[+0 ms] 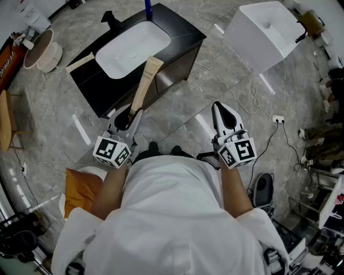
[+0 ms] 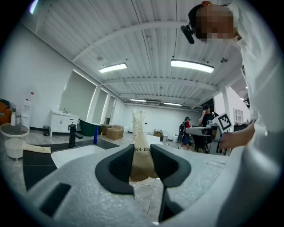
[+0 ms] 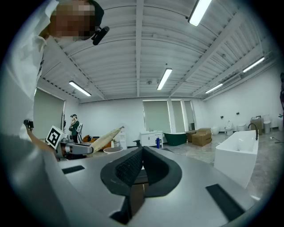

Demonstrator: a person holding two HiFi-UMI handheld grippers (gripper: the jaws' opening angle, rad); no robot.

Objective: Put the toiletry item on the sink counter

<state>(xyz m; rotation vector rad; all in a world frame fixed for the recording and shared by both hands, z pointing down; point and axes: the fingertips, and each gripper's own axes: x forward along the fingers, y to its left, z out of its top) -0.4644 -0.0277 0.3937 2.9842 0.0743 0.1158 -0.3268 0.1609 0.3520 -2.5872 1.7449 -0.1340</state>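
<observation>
Transport step: left gripper [image 1: 130, 114] clenched on the tan tube [image 1: 146, 80]; right gripper [image 1: 221, 108] closed, apparently empty. Next: advance to the black sink counter [image 1: 184, 31], upper centre, and release.

Black counter [image 1: 180, 33]: faucet [image 1: 111, 20] and blue bottle [image 1: 148, 9] behind basin [image 1: 131, 48]; tan strip [image 1: 80, 63] left of basin.

The person wears a white shirt [image 1: 172, 215] with loose sleeves [image 1: 80, 233] ending near the elbows. The left gripper [image 1: 132, 111] and right gripper [image 1: 220, 106] share pale grey shells, black ribbed fingers [image 2: 120, 166], and a black-and-white marker cube [image 1: 112, 152] at each one's six o'clock end.
</observation>
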